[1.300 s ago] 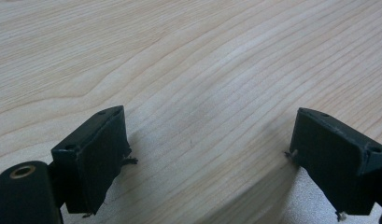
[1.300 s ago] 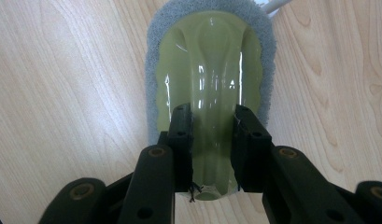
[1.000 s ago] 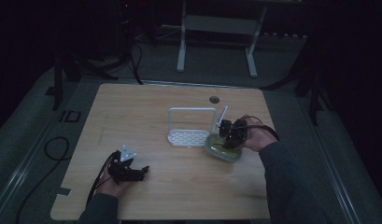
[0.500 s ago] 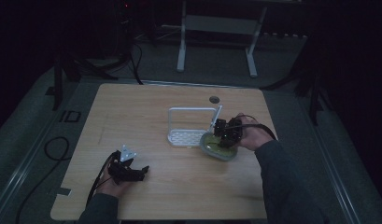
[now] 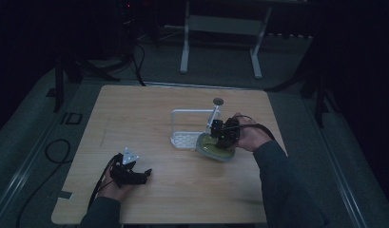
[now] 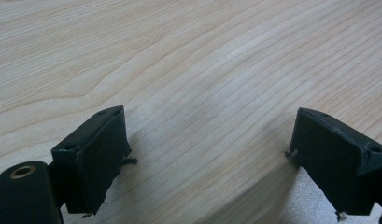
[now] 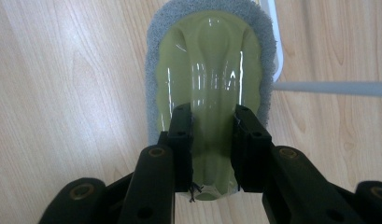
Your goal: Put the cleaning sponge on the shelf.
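Right gripper view, tool (image 7: 212,154) clamping green scrubber (image 7: 212,60) ridge, long axis running straight ahead

Olive-green scrubber (image 7: 211,70) with grey pad, white rack (image 5: 192,114), pale woodgrain table (image 5: 149,104).

scrubber (image 5: 216,148) on table (image 5: 149,109), rack (image 5: 192,128) behind

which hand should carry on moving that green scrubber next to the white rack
Right. The right gripper is already clamped on the green scrubber beside the white rack. The left gripper rests open on bare table, well away.
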